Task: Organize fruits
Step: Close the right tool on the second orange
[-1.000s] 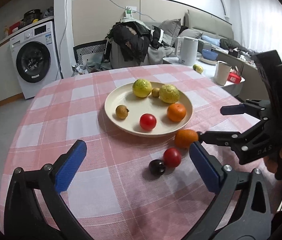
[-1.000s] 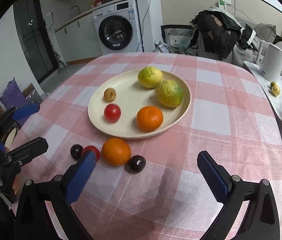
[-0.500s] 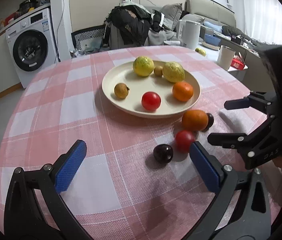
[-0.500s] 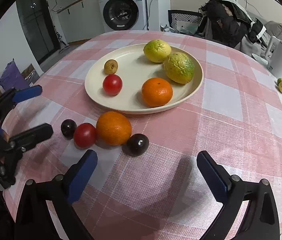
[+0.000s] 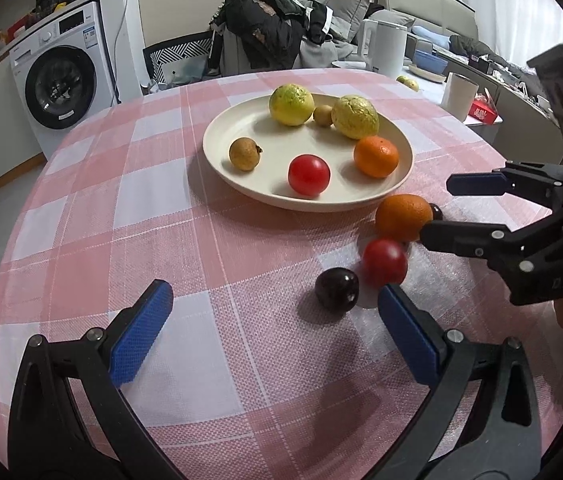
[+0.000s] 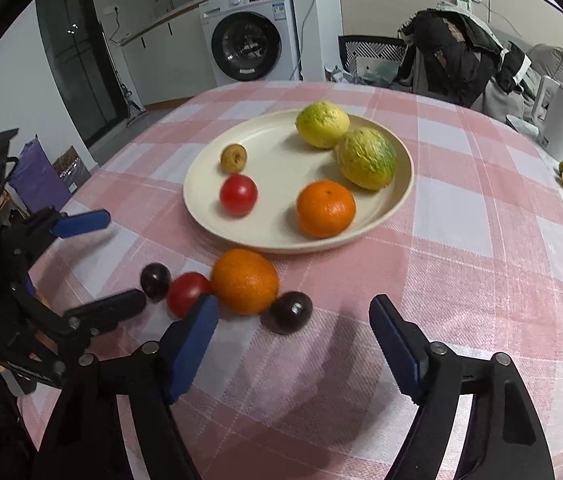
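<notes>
A cream plate point(image 5: 237, 178) point(image 6: 281, 236) holds two yellow-green citrus, small brown fruits, a tomato and an orange point(image 6: 325, 209). In front of it on the checked cloth lie a loose orange point(image 5: 401, 216) point(image 6: 244, 281), a red tomato point(image 5: 384, 262) point(image 6: 187, 292) and two dark plums. My right gripper point(image 6: 293, 318) point(image 5: 439, 209) has one plum point(image 6: 291, 312) between its fingertips. Its jaws are closing and the pads are clear of the plum. My left gripper point(image 5: 273, 312) point(image 6: 119, 258) is open and empty, with the other plum point(image 5: 336, 289) just ahead of its right finger.
A washing machine point(image 5: 61, 84) stands behind the round table. A chair piled with dark clothes point(image 5: 269, 36) is at the far edge. A white kettle point(image 5: 387, 46) and a cup point(image 5: 457, 94) sit on a side counter to the right.
The left gripper has sunk toward the cloth and come closer to the plum and tomato. The right gripper's fingers have narrowed around the other plum.
</notes>
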The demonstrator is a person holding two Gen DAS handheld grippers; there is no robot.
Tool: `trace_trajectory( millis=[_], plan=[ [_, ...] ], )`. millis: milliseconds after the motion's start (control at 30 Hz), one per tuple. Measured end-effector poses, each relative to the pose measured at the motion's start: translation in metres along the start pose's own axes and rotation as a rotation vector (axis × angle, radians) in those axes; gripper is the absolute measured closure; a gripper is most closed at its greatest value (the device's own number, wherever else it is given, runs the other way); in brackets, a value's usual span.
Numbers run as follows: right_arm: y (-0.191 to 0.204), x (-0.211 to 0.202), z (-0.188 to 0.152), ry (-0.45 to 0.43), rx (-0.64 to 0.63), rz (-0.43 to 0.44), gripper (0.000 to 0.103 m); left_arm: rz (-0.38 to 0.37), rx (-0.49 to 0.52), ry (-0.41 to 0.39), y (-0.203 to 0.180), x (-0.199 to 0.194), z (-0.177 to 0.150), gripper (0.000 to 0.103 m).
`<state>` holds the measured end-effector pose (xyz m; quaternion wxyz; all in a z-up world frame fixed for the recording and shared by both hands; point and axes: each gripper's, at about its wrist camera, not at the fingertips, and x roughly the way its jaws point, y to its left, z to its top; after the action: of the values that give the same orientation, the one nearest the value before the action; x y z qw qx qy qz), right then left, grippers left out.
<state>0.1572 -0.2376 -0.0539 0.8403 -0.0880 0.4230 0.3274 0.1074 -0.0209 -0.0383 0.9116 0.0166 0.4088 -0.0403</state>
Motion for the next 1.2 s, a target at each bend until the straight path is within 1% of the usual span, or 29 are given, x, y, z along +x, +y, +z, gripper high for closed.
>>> trace_trajectory(
  millis=[33, 100, 167, 333, 400, 500, 767, 800, 867, 933, 967, 1067, 1200],
  plan=[
    [0.001, 0.000, 0.001, -0.006, -0.002, 0.004, 0.023, 0.002, 0.000, 0.004, 0.000, 0.001, 0.000, 0.001],
    [0.006, 0.000, 0.002, -0.020, -0.005, 0.005, 0.028, 0.000, -0.002, 0.011, 0.000, 0.002, 0.000, 0.001],
    [0.010, 0.003, 0.003, -0.026, -0.008, 0.000, 0.030, -0.003, -0.002, 0.016, 0.001, 0.004, 0.000, 0.001],
    [0.013, 0.009, 0.004, -0.029, -0.015, -0.013, 0.039, -0.002, 0.005, 0.028, 0.000, 0.007, 0.001, 0.001],
    [0.012, 0.008, 0.005, -0.041, -0.010, -0.006, 0.046, 0.001, 0.004, 0.034, -0.001, 0.008, 0.000, 0.001],
    [0.012, 0.008, 0.006, -0.055, -0.006, 0.002, 0.050, 0.001, 0.003, 0.035, 0.000, 0.009, 0.000, 0.001],
    [0.012, 0.009, 0.006, -0.054, -0.003, 0.017, 0.054, 0.001, 0.004, 0.037, 0.000, 0.010, 0.000, 0.001],
    [0.012, 0.009, 0.006, -0.054, -0.003, 0.023, 0.056, 0.002, 0.004, 0.037, 0.000, 0.010, 0.000, 0.001],
    [0.014, 0.009, 0.006, -0.055, -0.010, 0.022, 0.057, 0.002, 0.004, 0.037, 0.000, 0.010, 0.000, 0.001],
    [0.015, 0.008, 0.005, -0.059, -0.014, 0.029, 0.062, 0.001, 0.004, 0.037, 0.000, 0.010, 0.000, 0.001],
    [0.015, 0.008, 0.005, -0.059, -0.017, 0.036, 0.066, 0.002, 0.004, 0.037, 0.000, 0.010, 0.000, 0.001],
    [0.018, 0.007, 0.004, -0.061, -0.029, 0.031, 0.067, 0.001, 0.003, 0.037, 0.000, 0.010, 0.000, 0.001],
    [0.014, 0.005, 0.005, -0.056, -0.016, 0.051, 0.068, 0.000, 0.000, 0.034, 0.001, 0.010, 0.000, 0.001]
  ],
)
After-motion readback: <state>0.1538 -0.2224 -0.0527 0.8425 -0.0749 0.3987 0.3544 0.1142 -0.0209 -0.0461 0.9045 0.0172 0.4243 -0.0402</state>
